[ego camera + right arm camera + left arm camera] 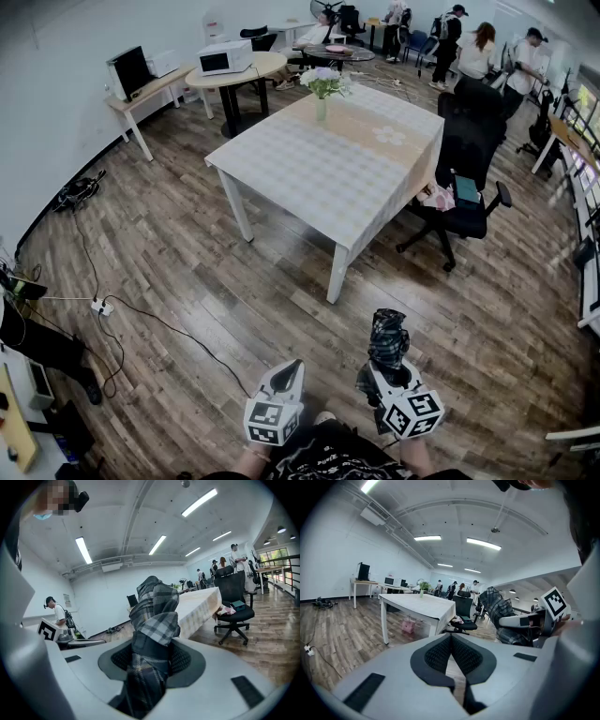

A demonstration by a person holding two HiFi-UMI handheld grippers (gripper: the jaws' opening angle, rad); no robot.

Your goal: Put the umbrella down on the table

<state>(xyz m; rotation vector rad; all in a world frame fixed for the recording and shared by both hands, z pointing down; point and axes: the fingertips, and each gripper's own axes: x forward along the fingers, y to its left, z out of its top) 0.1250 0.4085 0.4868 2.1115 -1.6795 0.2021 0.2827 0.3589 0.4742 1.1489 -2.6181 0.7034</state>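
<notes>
The folded plaid umbrella (pixel 388 339) stood upright in the right gripper (pixel 388 373), whose jaws were clenched on its lower part; in the right gripper view the checked fabric (pixel 153 616) rose out of the jaws and blocked the middle of the view. The left gripper (pixel 292 368) hung just beside it at 9 o'clock, jaws pressed together on nothing (pixel 451 641). Both were low over the wooden floor (pixel 187 272), well apart from the bench (pixel 309 173), which lay at 12 o'clock under a pale checked cloth. Its near corner leg (pixel 336 272) faced the person, with only bare floor between. A vase of flowers (pixel 322 87) stood near the bench's far edge. A black office chair (pixel 466 173) with a teal item (pixel 466 190) on its seat sat at the bench's 3 o'clock side. At 10 o'clock from the grippers a power strip (pixel 101 306) and its cable lay on the floor. Beyond the bench, a microwave (pixel 224 57) sat on a round table (pixel 253 67), and people (pixel 476 52) stood at the far end of the room
</notes>
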